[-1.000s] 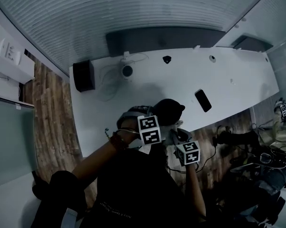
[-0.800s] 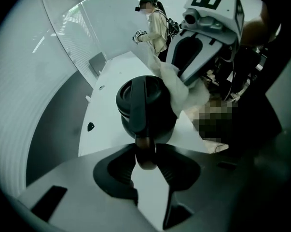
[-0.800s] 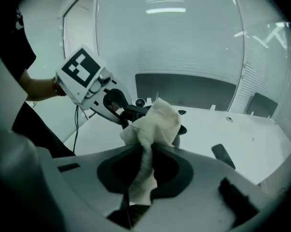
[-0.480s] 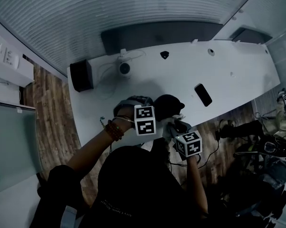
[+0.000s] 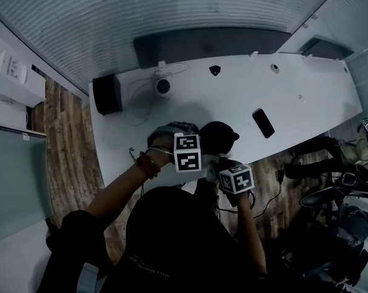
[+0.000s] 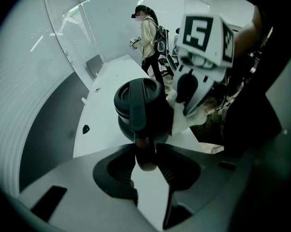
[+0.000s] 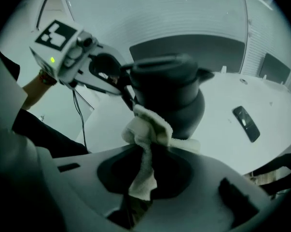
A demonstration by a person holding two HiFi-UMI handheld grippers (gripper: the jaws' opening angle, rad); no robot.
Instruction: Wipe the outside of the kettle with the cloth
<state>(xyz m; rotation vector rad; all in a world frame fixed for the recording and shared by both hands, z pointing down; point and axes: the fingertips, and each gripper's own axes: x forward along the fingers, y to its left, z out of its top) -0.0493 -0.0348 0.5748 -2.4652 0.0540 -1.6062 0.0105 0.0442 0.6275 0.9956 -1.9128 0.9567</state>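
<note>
A black kettle (image 5: 218, 137) stands near the front edge of the white table (image 5: 306, 96). In the left gripper view my left gripper (image 6: 145, 151) is shut on the kettle's handle (image 6: 137, 117); its jaws have just been closing, with the handle between them. My right gripper (image 7: 147, 153) is shut on a white cloth (image 7: 147, 129), and the bunched cloth presses against the near side of the kettle (image 7: 172, 98), just below the lid. From the left gripper view the cloth (image 6: 180, 122) shows at the kettle's right flank, under the right gripper's marker cube (image 6: 203, 33).
A dark phone (image 5: 263, 124) lies right of the kettle. A black box (image 5: 107, 94), a round device with a cable (image 5: 163, 86) and a small black object (image 5: 215, 70) sit farther back. A person (image 6: 147, 37) stands beyond the table's far end.
The right gripper with the cloth has shifted a little up and left in the head view, closer along the kettle's side. The left gripper has stayed at the handle.
</note>
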